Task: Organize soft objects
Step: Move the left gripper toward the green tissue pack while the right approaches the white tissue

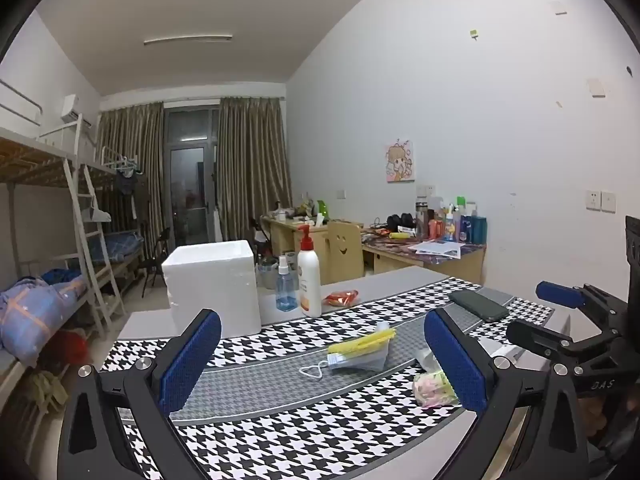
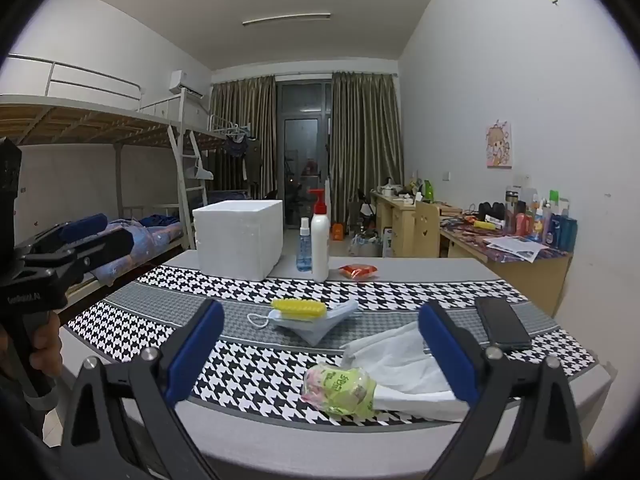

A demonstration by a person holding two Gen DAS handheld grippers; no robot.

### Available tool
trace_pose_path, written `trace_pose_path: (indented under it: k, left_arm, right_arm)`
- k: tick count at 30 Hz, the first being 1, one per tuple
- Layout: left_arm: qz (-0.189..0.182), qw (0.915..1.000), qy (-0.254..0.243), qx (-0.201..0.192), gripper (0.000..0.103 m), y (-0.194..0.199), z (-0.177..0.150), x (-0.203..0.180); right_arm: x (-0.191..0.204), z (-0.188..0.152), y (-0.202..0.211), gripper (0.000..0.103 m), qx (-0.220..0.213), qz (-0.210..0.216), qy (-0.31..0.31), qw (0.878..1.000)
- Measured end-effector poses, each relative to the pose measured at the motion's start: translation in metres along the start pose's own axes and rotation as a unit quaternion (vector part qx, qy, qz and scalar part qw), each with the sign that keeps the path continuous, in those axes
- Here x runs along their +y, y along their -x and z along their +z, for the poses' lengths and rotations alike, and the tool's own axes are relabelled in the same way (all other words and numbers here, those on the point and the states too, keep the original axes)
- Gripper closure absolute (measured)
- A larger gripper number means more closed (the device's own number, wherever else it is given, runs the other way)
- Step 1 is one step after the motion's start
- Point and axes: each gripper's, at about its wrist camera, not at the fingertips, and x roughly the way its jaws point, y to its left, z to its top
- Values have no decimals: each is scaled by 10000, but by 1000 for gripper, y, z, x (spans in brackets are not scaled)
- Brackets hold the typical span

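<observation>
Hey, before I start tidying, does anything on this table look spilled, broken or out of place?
Nothing looks spilled or broken. The soft things just lie loose: a yellow sponge sits on a face mask, and a white bag lies crumpled beside a green packet. The bottles stand upright by the foam box.

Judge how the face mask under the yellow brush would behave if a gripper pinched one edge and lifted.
The face mask looks thin and creased, so it would likely droop. Its ear loop lies loose and may dangle or snag. The yellow brush rests on top, so it would probably slide or roll off.
</observation>
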Motion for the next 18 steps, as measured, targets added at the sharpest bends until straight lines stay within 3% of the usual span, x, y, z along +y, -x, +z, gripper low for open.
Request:
trace_pose_path:
  k: [18]
  left_arm:
    - [-90, 9999, 44, 84, 1, -1, 0, 2]
  right_arm:
    - [-4, 3, 1, 3, 3, -14, -15, 10000]
